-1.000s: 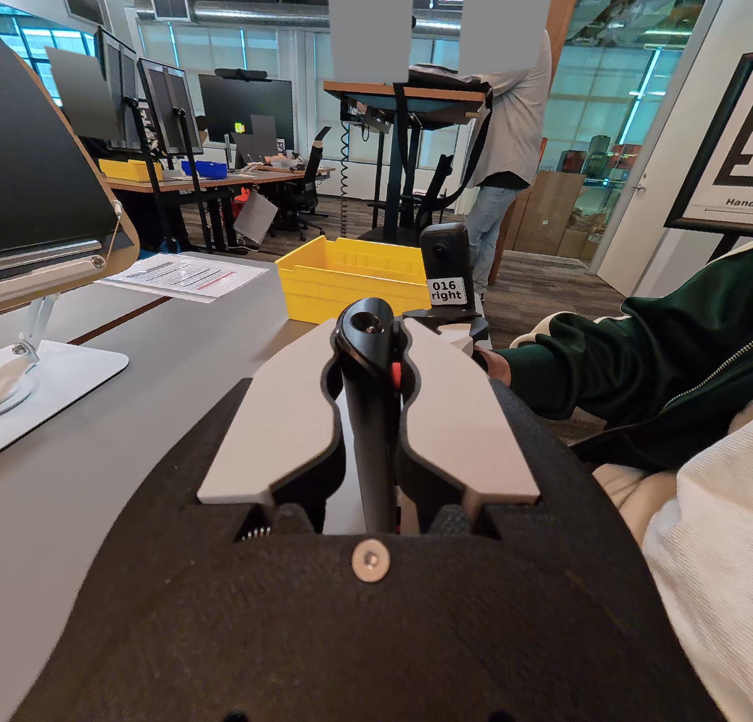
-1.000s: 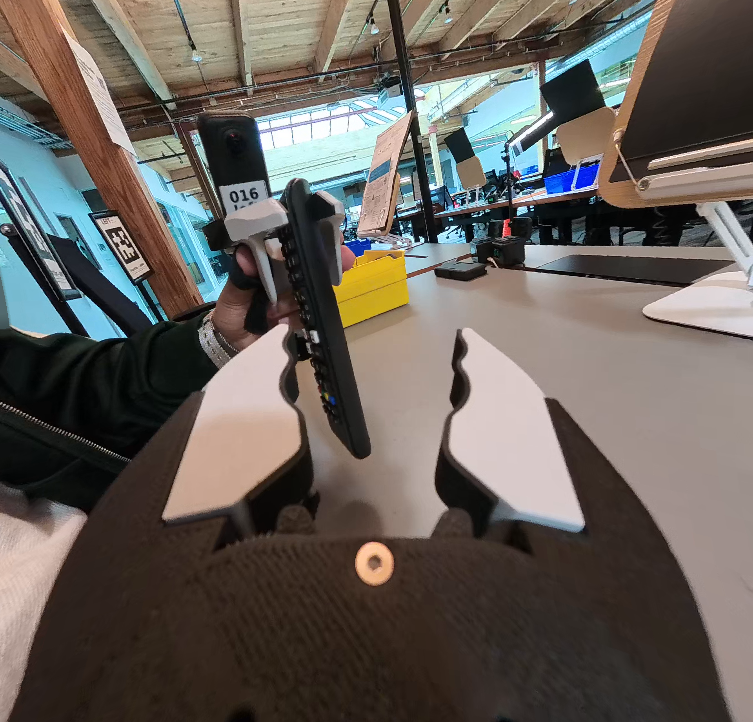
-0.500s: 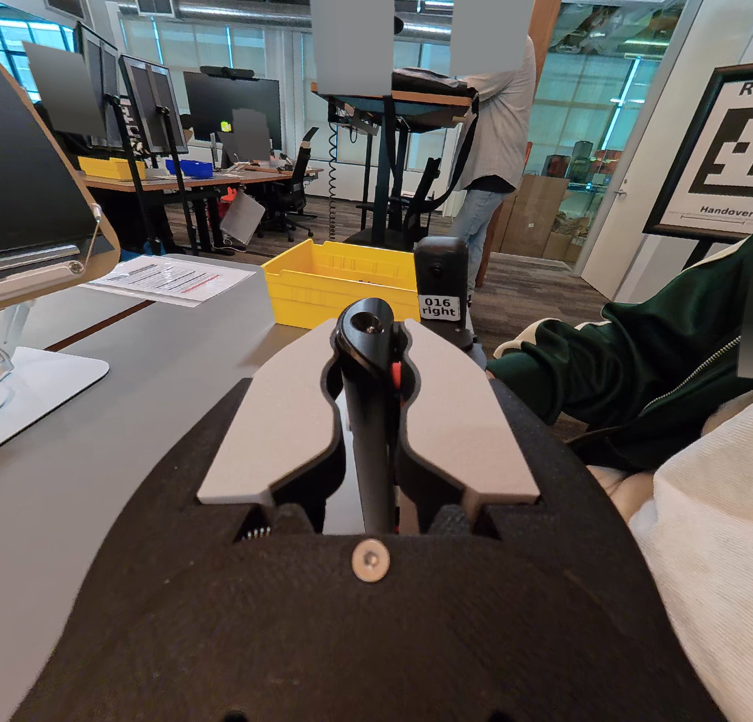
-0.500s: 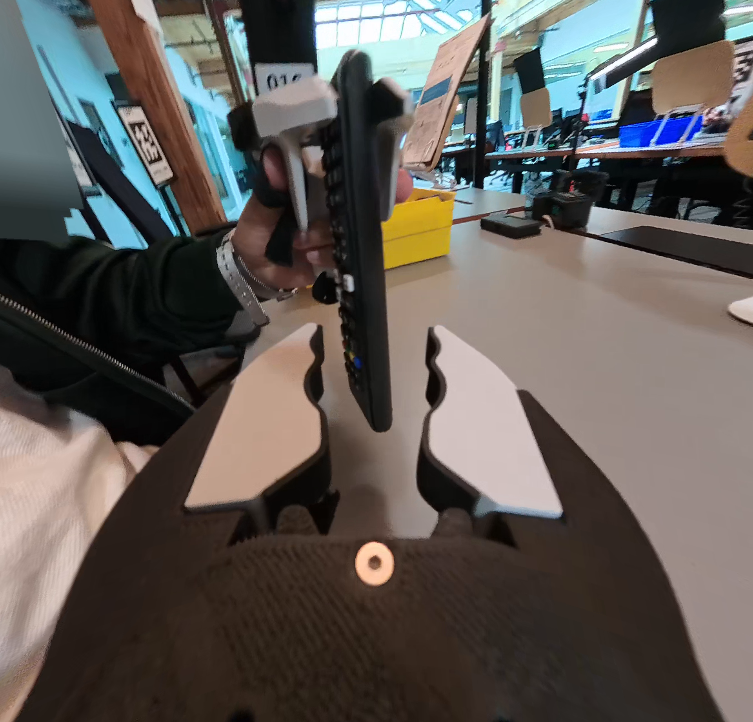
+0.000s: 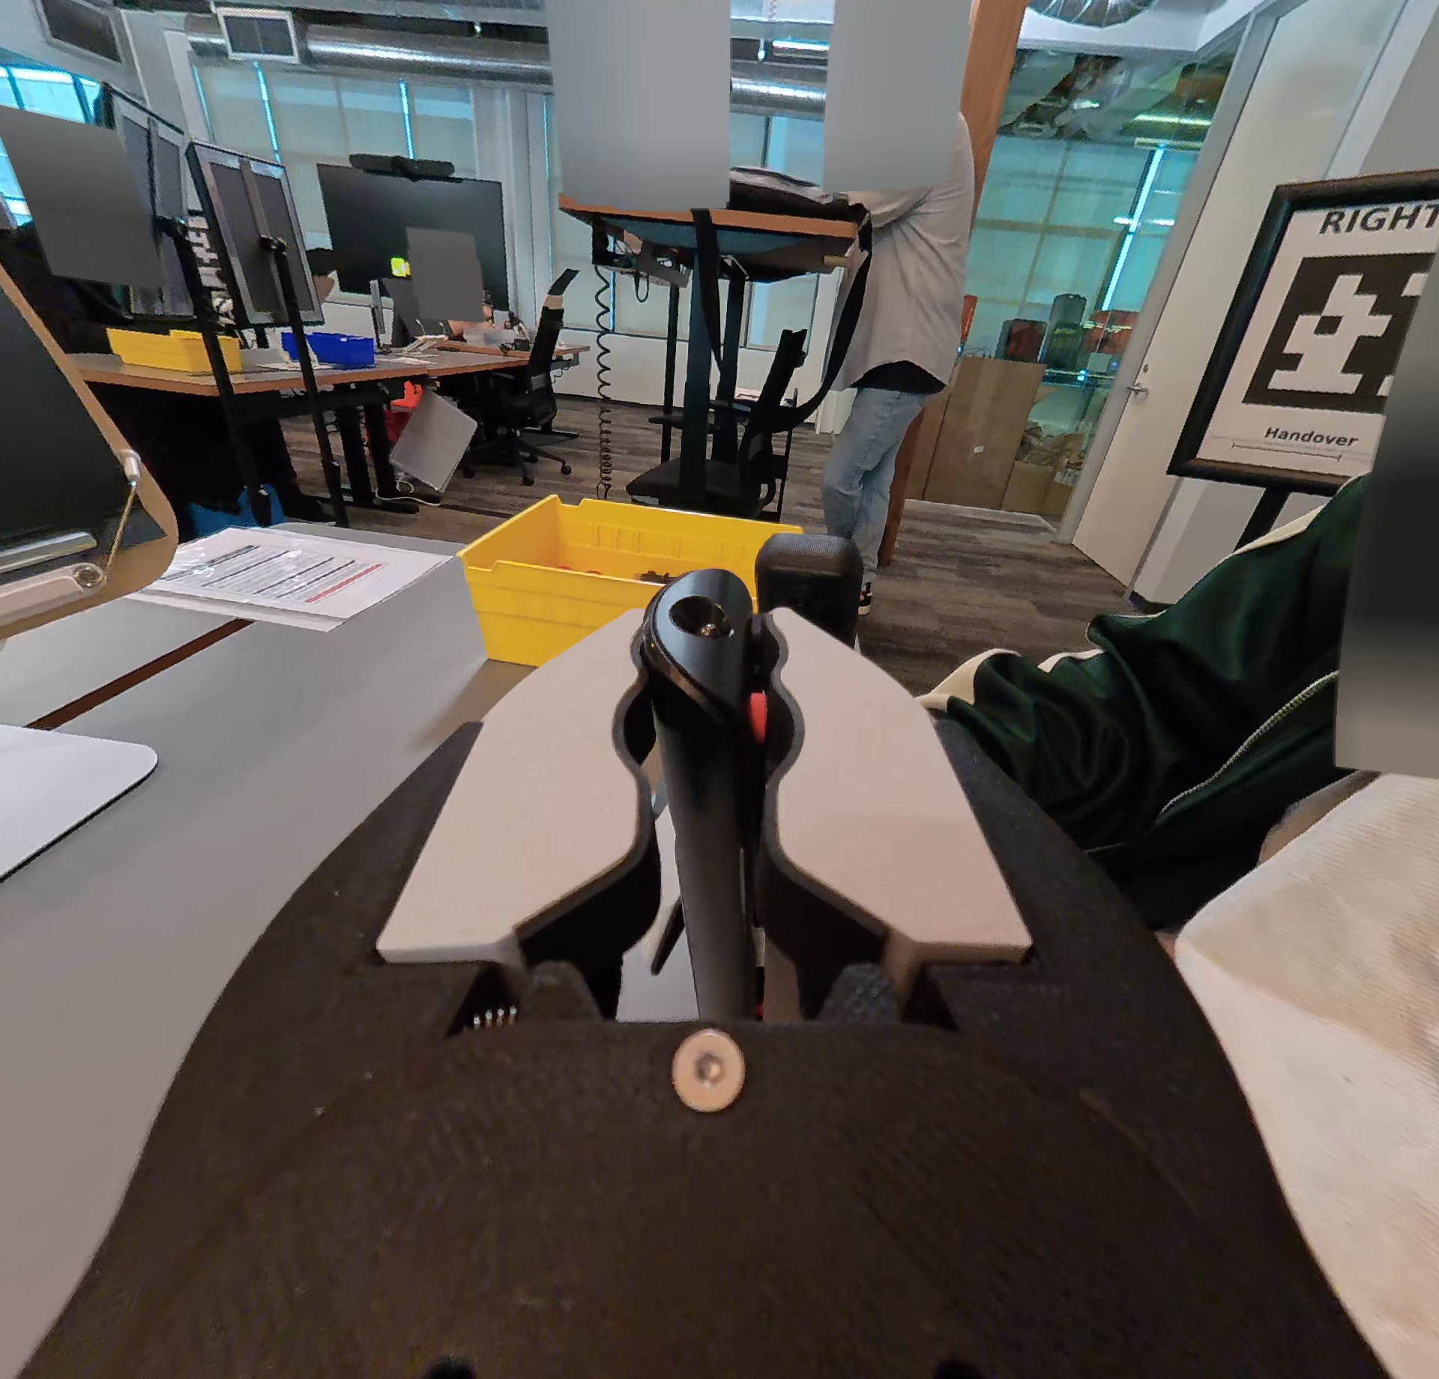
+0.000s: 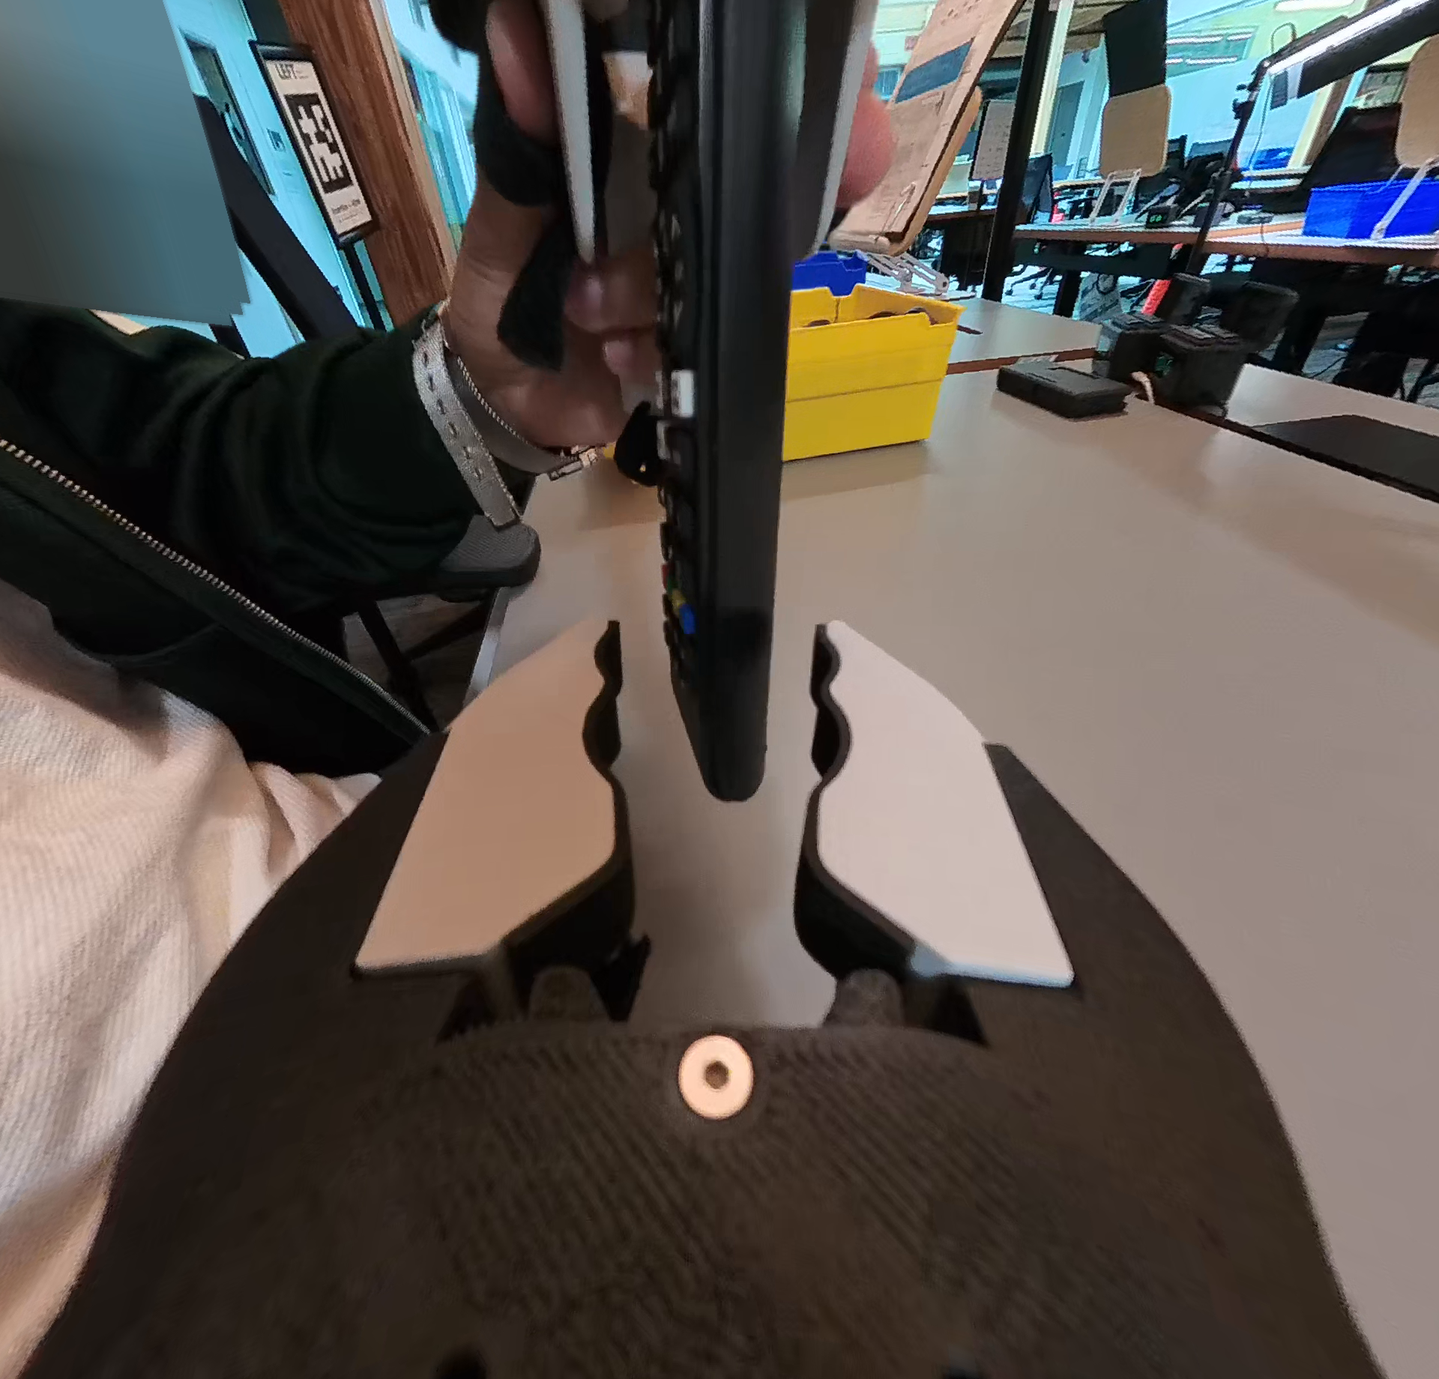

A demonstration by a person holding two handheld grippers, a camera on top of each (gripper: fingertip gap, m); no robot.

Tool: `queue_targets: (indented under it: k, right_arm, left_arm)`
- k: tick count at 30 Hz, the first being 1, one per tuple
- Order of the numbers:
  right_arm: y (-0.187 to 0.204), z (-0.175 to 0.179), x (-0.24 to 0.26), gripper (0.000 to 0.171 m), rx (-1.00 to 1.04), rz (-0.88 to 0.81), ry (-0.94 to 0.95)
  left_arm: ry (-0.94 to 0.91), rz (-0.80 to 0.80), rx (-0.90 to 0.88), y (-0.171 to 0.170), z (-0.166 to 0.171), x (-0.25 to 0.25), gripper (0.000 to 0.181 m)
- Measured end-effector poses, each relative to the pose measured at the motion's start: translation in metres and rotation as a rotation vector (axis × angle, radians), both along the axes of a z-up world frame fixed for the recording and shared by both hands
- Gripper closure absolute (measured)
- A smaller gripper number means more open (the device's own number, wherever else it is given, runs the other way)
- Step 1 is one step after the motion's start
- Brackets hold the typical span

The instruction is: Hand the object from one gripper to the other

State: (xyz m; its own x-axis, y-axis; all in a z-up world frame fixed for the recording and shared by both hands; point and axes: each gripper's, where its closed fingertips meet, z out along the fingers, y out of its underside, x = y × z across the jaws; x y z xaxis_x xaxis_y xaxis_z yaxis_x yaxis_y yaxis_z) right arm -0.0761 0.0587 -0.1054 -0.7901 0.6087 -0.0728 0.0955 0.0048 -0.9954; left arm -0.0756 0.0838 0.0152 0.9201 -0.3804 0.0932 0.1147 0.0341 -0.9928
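A black remote control point(image 5: 708, 796) is clamped edge-on between the fingers of my left gripper point(image 5: 705, 641). In the right wrist view the same remote point(image 6: 720, 407) hangs upright, held from above by the left gripper point(image 6: 701, 80) in a person's hand. Its lower end sits in the gap of my right gripper point(image 6: 716, 641), whose jaws stand apart on either side with no contact. The right gripper's camera housing point(image 5: 810, 578) shows just behind the remote in the left wrist view.
A yellow bin point(image 5: 615, 563) stands at the table's end, also in the right wrist view point(image 6: 864, 368). A grey table point(image 6: 1090, 641) lies below. A monitor base point(image 5: 47, 796) and paper sheet point(image 5: 280, 571) sit left. A person in a green sleeve point(image 5: 1168, 719) is right. A person stands behind. There is about 12 cm between the tips of the two grippers.
The right gripper has moved in under the remote and its jaws have narrowed around the lower end. The left gripper keeps its hold and has shifted slightly.
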Motion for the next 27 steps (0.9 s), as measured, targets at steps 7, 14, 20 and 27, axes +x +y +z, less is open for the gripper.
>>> queue_targets:
  k: [7,14,20,27]
  right_arm:
    - [-0.02,0.002,0.006,0.128,-0.026,0.049,-0.005]
    - [-0.02,0.009,0.006,0.137,-0.068,0.047,0.006]
    - [-0.016,0.015,0.008,0.143,-0.119,0.061,0.011]
    - [-0.019,0.014,0.01,0.146,-0.092,0.071,0.027]
  left_arm:
    - [-0.026,-0.016,0.014,-0.003,0.01,0.004,0.158]
    - [-0.032,-0.033,0.014,-0.003,0.013,0.01,0.158]
    - [-0.024,-0.043,-0.004,-0.002,0.012,0.013,0.158]
    - [-0.036,-0.064,-0.003,-0.002,0.013,0.017,0.158]
